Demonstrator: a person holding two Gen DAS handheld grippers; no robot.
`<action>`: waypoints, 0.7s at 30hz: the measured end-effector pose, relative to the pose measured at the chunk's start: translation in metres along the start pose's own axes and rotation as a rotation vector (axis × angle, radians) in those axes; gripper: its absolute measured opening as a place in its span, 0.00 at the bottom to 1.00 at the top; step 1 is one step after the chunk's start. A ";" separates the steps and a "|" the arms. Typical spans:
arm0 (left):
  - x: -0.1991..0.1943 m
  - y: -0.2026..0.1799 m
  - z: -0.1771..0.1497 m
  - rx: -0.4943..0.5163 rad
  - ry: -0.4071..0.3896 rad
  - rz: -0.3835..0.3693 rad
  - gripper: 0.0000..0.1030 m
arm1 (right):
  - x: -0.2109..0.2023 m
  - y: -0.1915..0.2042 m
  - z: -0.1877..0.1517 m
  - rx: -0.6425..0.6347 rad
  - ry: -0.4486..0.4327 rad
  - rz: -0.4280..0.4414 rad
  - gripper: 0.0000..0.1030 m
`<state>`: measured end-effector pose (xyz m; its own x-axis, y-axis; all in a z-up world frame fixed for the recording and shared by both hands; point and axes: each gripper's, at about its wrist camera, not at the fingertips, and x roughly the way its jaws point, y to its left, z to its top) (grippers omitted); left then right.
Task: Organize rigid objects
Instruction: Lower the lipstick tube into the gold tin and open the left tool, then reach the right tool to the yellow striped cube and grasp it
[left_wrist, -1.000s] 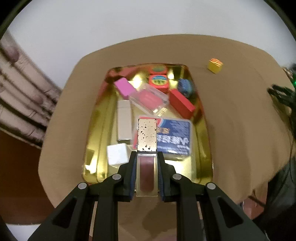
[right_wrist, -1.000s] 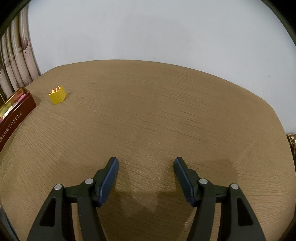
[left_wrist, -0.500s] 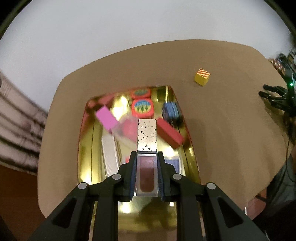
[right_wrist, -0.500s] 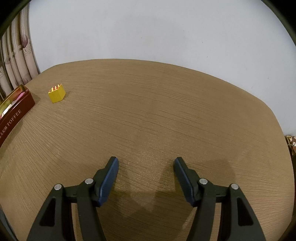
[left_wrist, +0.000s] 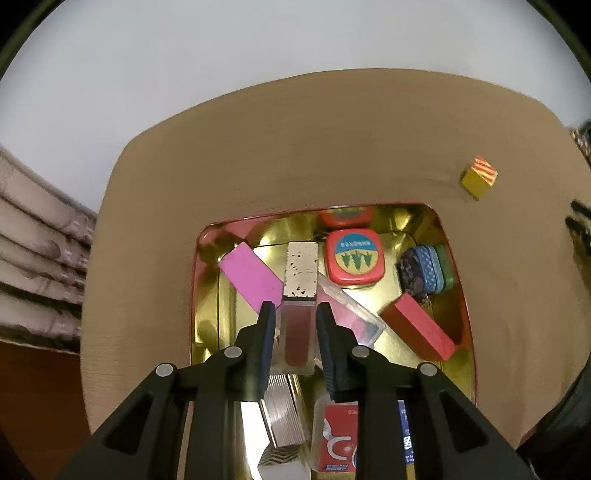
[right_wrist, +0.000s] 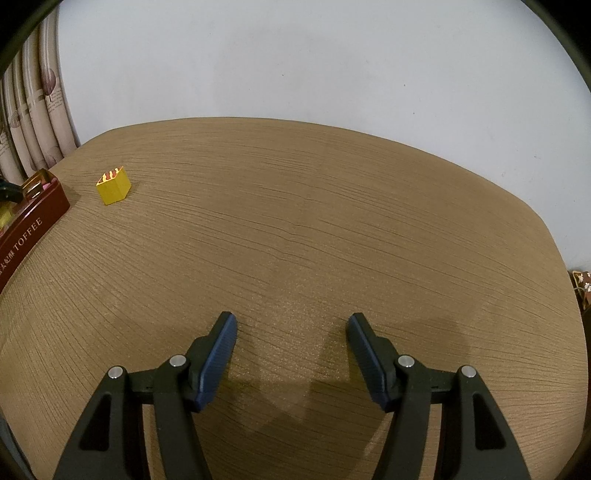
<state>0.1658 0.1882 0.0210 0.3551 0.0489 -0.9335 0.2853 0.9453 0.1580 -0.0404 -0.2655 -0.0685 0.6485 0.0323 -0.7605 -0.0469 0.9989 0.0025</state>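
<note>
My left gripper (left_wrist: 295, 310) is shut on a lip gloss tube (left_wrist: 300, 295) with a speckled silver cap and dark red body, held over the gold tin tray (left_wrist: 207, 295). The tray holds a pink block (left_wrist: 251, 278), a red block (left_wrist: 417, 326), a red square tin (left_wrist: 354, 256), a blue patterned tin (left_wrist: 424, 271), a clear case and several others. A yellow cube (left_wrist: 478, 179) sits on the table outside the tray, also in the right wrist view (right_wrist: 113, 185). My right gripper (right_wrist: 291, 323) is open and empty above bare table.
The round brown table (right_wrist: 314, 229) ends at a white wall behind. The tray's red side marked TOFFEE (right_wrist: 26, 229) shows at the far left of the right wrist view. Curtains hang at the left.
My left gripper has moved forward and lower over the tray with the tube in it. The right gripper has barely moved.
</note>
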 end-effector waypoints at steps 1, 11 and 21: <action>0.000 0.002 0.000 -0.007 -0.001 0.007 0.23 | -0.001 0.000 0.000 0.000 0.000 -0.001 0.62; -0.034 0.013 -0.014 -0.154 -0.104 0.091 0.26 | 0.001 0.001 0.000 -0.001 0.000 0.000 0.63; -0.101 -0.029 -0.074 -0.314 -0.233 -0.043 0.40 | 0.000 0.001 0.000 -0.004 -0.001 -0.004 0.63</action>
<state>0.0554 0.1796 0.0865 0.5520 -0.0333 -0.8332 0.0309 0.9993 -0.0195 -0.0407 -0.2641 -0.0684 0.6493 0.0279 -0.7601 -0.0471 0.9989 -0.0035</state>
